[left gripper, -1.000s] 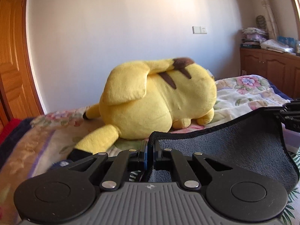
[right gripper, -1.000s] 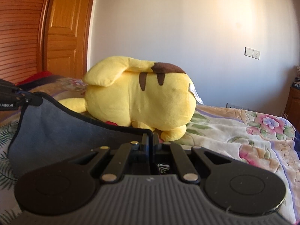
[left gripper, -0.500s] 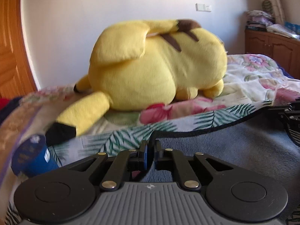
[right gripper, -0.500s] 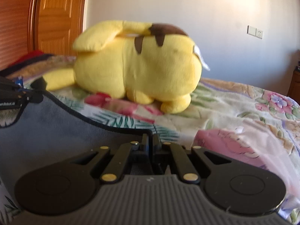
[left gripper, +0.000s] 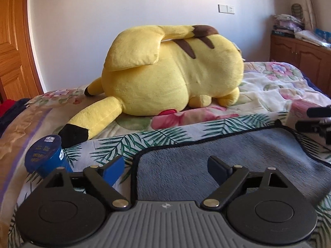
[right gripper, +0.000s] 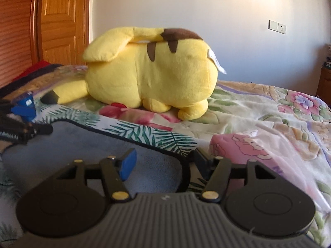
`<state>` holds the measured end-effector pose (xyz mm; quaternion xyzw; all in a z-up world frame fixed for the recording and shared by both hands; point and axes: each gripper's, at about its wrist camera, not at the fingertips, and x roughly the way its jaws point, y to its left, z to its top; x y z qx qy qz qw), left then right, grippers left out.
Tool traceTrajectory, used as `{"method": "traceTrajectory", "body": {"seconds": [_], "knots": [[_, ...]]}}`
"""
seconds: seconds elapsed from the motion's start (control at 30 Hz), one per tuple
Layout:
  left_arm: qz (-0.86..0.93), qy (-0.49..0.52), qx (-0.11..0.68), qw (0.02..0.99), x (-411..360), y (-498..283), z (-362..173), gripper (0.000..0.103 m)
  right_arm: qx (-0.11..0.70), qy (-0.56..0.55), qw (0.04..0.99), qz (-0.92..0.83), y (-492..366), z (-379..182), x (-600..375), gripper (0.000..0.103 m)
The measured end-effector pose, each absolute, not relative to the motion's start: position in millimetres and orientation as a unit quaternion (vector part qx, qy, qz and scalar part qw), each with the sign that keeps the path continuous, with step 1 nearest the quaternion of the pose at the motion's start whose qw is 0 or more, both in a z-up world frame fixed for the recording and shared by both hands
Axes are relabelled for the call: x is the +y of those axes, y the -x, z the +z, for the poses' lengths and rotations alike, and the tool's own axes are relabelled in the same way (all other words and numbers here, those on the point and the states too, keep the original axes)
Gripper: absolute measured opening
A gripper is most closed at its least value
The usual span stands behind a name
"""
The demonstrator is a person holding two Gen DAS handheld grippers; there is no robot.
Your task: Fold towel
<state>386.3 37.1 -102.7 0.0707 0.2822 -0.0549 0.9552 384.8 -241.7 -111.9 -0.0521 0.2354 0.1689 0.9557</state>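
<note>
The grey towel (left gripper: 238,157) with dark trim lies flat on a palm-leaf cloth on the bed; it also shows in the right wrist view (right gripper: 99,155). My left gripper (left gripper: 165,167) is open, its jaws wide apart over the towel's far left corner, holding nothing. My right gripper (right gripper: 165,161) is open over the towel's far right corner, empty. Each gripper shows at the edge of the other's view: the right one (left gripper: 316,122) and the left one (right gripper: 22,130).
A big yellow plush toy (left gripper: 169,72) lies on the bed just beyond the towel, also in the right wrist view (right gripper: 153,70). A blue cylindrical container (left gripper: 45,157) lies at the left. A floral bedspread (left gripper: 279,88) covers the bed. A wooden cabinet (left gripper: 304,57) stands at the right.
Both grippers lowered the towel's far edge onto the bed, then opened and let go of its corners. The towel now lies flat.
</note>
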Motion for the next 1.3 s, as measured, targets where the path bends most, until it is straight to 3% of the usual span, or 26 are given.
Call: {"method": "traceTrajectory", "body": {"seconds": [0.1, 0.3, 0.53, 1.3], "knots": [[-0.061, -0.076, 0.285, 0.953, 32.6, -372.1, -97.8, 0.094, 0.235, 0.035, 0.957, 0.169, -372.3, -99.1, -246.7, 0.064], [-0.069, -0.076, 0.289, 0.952, 24.9, -340.9, -88.8, 0.1, 0.235, 0.01, 0.96, 0.154, -348.0, -84.1, -256.9, 0.076], [-0.079, -0.083, 0.286, 0.951, 14.7, -307.5, -75.6, 0.103, 0.226, 0.008, 0.964, 0.138, -317.8, -77.9, -259.9, 0.103], [-0.092, -0.115, 0.277, 0.95, -1.8, -202.0, -16.3, 0.103, 0.212, 0.01, 0.968, 0.134, -227.8, -26.9, -261.7, 0.103]]}}
